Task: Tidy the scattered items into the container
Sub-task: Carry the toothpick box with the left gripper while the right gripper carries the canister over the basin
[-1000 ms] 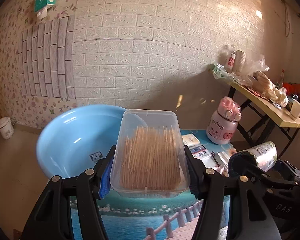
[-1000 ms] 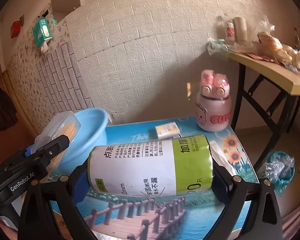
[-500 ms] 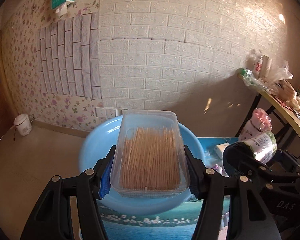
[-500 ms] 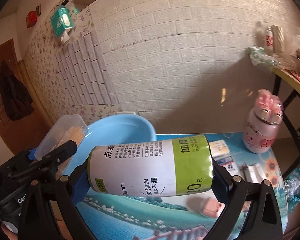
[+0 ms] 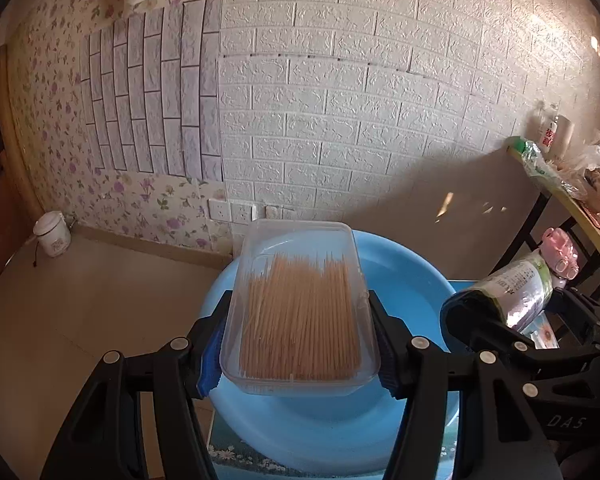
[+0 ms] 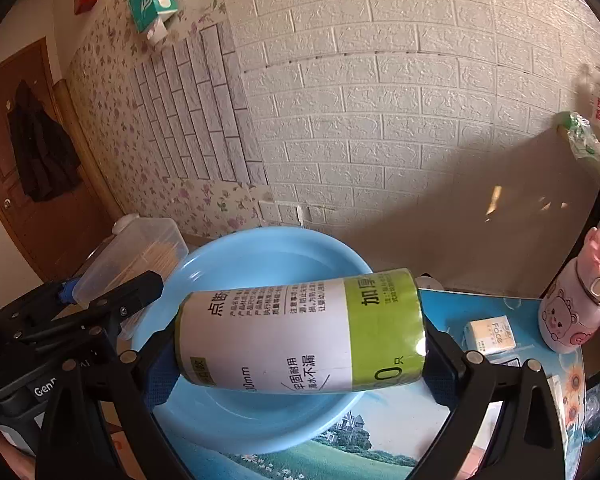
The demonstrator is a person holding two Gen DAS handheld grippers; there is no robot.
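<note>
My left gripper (image 5: 298,340) is shut on a clear plastic box of toothpicks (image 5: 300,312) and holds it above the light blue basin (image 5: 404,292). My right gripper (image 6: 300,352) is shut on a white and green roll of bags (image 6: 300,336) and holds it sideways over the same basin (image 6: 260,256). The roll also shows at the right of the left wrist view (image 5: 520,288), and the toothpick box at the left of the right wrist view (image 6: 136,252). The basin looks empty.
The basin stands at the left end of a table with a landscape print (image 6: 380,440). A pink cartoon bottle (image 6: 576,304) and a small cream box (image 6: 492,332) stand to the right. A wooden side table (image 5: 572,200) with clutter is at the far right.
Both grippers have swung left with their loads, from over the table to above the basin. Both keep their hold.
</note>
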